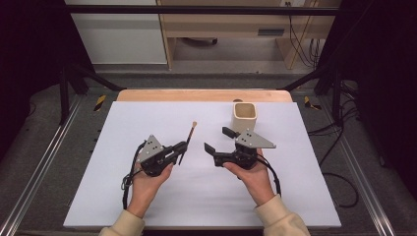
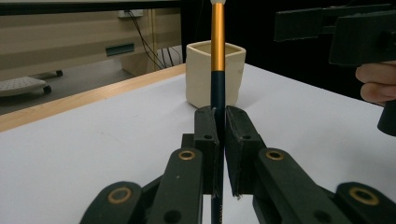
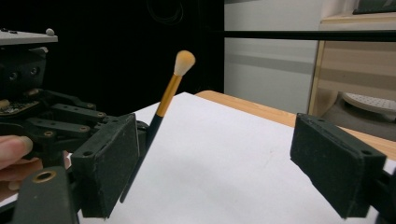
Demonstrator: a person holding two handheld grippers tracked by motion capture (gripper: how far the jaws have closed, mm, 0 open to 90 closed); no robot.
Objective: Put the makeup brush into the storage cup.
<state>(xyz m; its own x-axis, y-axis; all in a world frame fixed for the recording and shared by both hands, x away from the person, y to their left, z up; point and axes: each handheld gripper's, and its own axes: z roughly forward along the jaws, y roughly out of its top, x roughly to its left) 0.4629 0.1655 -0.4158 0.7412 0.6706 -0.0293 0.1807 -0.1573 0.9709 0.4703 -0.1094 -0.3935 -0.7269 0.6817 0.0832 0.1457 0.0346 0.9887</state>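
Note:
A makeup brush [image 1: 189,137] with a dark handle, gold ferrule and cream tip is clamped in my left gripper [image 1: 183,147], which is shut on the handle and holds it above the white mat [image 1: 147,196]. In the left gripper view the brush [image 2: 217,46] rises straight up between the pads [image 2: 207,135]. My right gripper [image 1: 218,139] stands open just to the right, with nothing between its jaws. The right gripper view shows the brush [image 3: 168,95] leaning right, beyond the gripper's [image 3: 215,163] left pad. A cream square cup [image 1: 244,117] stands upright at the back right.
The white mat covers most of a wooden table [image 1: 204,95]. Cables trail from both grippers toward the front edge. Metal rails and black frame posts flank the table. The cup [image 2: 201,79] stands just beyond the brush in the left gripper view.

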